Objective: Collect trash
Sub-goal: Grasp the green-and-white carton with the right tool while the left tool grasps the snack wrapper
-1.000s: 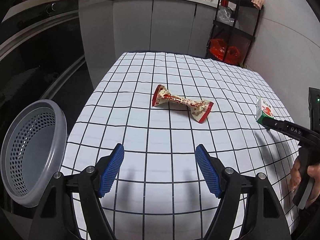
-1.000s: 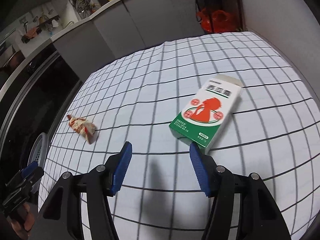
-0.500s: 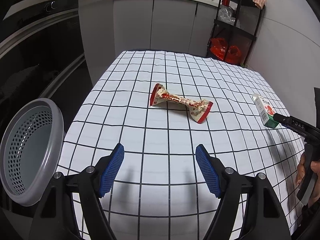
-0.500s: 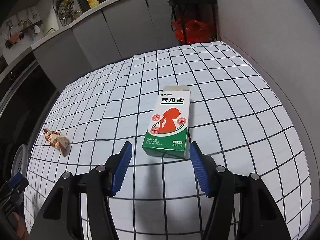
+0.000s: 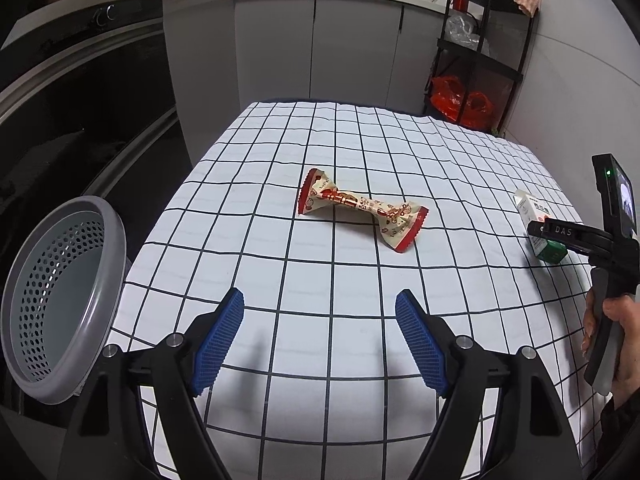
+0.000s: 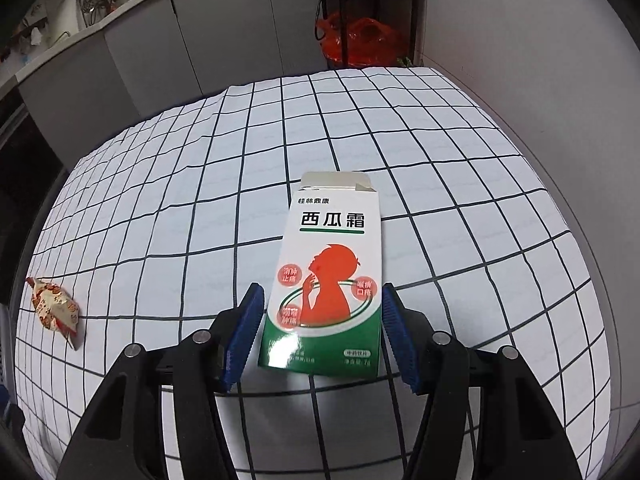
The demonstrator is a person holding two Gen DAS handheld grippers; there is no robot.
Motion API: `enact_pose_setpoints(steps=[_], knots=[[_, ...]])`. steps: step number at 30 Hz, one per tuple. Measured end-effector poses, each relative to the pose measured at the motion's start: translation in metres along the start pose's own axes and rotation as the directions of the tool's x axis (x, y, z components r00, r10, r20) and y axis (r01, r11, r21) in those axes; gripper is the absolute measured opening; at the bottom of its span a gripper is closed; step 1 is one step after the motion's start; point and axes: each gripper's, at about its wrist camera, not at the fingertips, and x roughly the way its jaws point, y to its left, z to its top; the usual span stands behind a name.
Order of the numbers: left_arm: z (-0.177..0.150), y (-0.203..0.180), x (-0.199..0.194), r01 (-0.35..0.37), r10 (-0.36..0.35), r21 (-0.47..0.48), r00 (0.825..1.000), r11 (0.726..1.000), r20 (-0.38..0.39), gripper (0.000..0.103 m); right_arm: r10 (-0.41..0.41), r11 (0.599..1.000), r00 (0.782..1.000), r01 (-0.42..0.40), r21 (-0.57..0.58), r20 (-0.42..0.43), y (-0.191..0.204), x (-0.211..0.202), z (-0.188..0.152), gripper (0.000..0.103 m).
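A white and green medicine box (image 6: 326, 280) with a red figure lies flat on the checked tablecloth. My right gripper (image 6: 320, 320) is open with its blue pads on either side of the box's near end, not clamped. The box also shows in the left wrist view (image 5: 538, 222) at the right edge, behind the right gripper (image 5: 560, 232). A twisted red and cream snack wrapper (image 5: 362, 208) lies mid-table; it also shows in the right wrist view (image 6: 54, 306) at far left. My left gripper (image 5: 320, 332) is open and empty, short of the wrapper.
A grey perforated basket (image 5: 56, 300) sits off the table's left edge. Grey cabinets (image 5: 312, 44) stand behind the table. A black shelf rack (image 5: 480, 52) with a red bag (image 5: 460, 100) stands at the back right. A wall runs along the table's right side.
My right gripper has swung round and moved forward until the box's near end lies between its open fingers. My left gripper has stayed almost still.
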Motion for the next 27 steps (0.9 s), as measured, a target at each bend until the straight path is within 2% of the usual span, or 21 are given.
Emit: enact_pose_setpoints(steps=[1, 2, 8, 17, 24, 27], knots=[[0.001, -0.001, 0.002, -0.007, 0.007, 0.003, 1.000, 1.000, -0.002, 0.077, 0.005, 1.000, 1.000, -0.005, 0.002, -0.004, 0.000, 0.002, 0.001, 0.057], [0.003, -0.003, 0.003, -0.016, 0.016, 0.010, 1.000, 1.000, -0.003, 0.078, 0.006, 1.000, 1.000, -0.006, 0.005, -0.008, 0.000, 0.003, 0.002, 0.051], [0.013, -0.009, 0.011, -0.079, 0.079, 0.018, 0.997, 0.997, 0.009, 0.087, 0.055, 0.998, 0.998, -0.055, 0.000, 0.011, 0.007, -0.006, 0.004, 0.050], [0.052, -0.017, 0.036, -0.080, 0.075, -0.128, 0.996, 0.989, -0.048, 0.088, 0.127, 0.992, 0.990, -0.125, -0.026, 0.069, 0.015, -0.040, 0.006, 0.050], [0.072, -0.035, 0.064, -0.151, 0.140, -0.140, 0.987, 0.979, -0.083, 0.088, 0.167, 0.986, 0.982, -0.165, -0.032, 0.090, 0.016, -0.052, 0.007, 0.050], [0.075, -0.036, 0.077, -0.154, 0.135, -0.166, 0.984, 0.974, -0.118, 0.088, 0.181, 0.983, 0.979, -0.180, -0.019, 0.099, 0.011, -0.057, 0.007, 0.050]])
